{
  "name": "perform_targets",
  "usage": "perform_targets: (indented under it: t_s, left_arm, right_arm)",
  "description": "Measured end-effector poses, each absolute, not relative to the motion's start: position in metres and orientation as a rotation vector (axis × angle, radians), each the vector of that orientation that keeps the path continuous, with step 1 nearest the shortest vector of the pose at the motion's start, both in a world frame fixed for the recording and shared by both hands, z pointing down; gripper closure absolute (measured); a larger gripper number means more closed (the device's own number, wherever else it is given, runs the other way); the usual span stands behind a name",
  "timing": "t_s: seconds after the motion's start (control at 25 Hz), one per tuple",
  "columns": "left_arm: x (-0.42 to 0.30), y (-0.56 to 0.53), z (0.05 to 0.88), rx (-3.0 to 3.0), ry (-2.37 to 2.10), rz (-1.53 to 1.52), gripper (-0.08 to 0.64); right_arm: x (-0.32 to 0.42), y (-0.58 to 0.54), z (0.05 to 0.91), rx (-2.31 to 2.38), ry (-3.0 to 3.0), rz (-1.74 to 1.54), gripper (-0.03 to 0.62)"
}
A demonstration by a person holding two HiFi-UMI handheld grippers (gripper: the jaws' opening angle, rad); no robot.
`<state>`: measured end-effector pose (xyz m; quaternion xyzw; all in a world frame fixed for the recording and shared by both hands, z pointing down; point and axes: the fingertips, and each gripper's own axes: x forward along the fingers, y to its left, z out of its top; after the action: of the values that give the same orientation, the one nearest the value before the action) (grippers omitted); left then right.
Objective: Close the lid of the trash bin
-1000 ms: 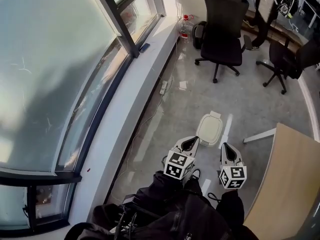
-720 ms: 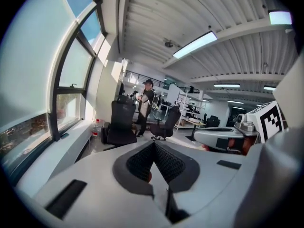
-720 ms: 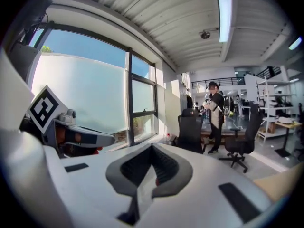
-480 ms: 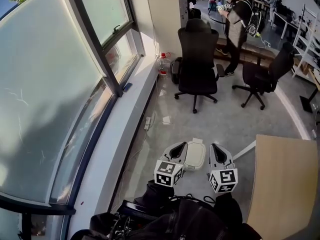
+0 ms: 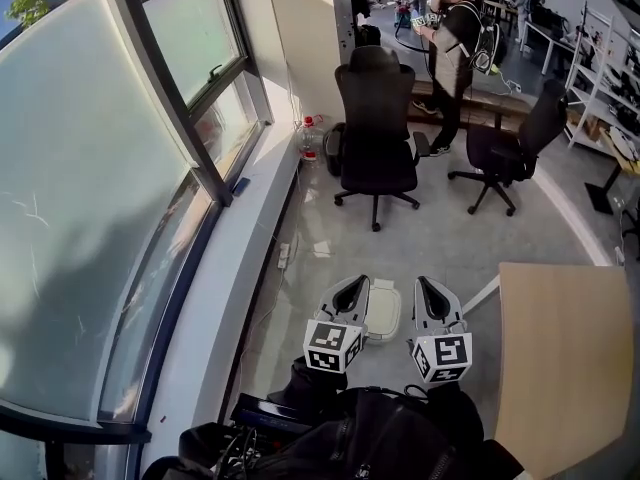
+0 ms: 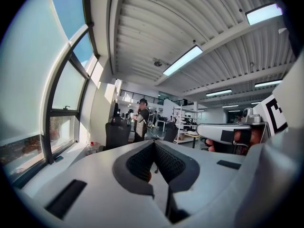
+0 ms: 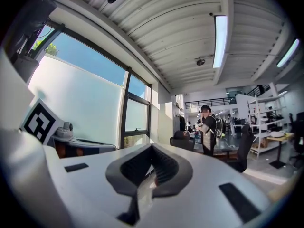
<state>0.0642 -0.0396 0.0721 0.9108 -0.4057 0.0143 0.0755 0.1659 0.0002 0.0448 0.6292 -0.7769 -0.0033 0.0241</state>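
Observation:
In the head view the white trash bin [image 5: 384, 312] stands on the grey floor, its lid lying flat on top. It shows between my two grippers, which are held up in front of me and are not touching it. My left gripper [image 5: 356, 286] is shut with nothing in it, and its jaws meet at the tip in the left gripper view [image 6: 153, 144]. My right gripper [image 5: 427, 286] is also shut and empty, as the right gripper view [image 7: 153, 147] shows. Both gripper views look level across the office, and the bin is in neither.
A black office chair [image 5: 376, 118] stands beyond the bin, with a second chair [image 5: 508, 140] to its right. A person [image 5: 452, 43] stands behind them. A wooden table [image 5: 564, 360] is at the right. The window sill [image 5: 235, 278] runs along the left, with bottles [image 5: 309, 136] at its far end.
Both grippers have risen and now point level. The head view has tilted up to show more of the room. The bin, earlier ahead of the jaws, now shows between the grippers.

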Motion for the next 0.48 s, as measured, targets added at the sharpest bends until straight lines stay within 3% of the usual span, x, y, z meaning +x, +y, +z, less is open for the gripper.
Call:
perform_targets:
  t_s: [0.48]
  left_arm:
    - [0.083, -0.028, 0.062, 2.777, -1.163, 0.044, 0.558]
  right_arm:
    - [0.184, 0.013, 0.039, 2.018, -2.345, -0.006, 0.588]
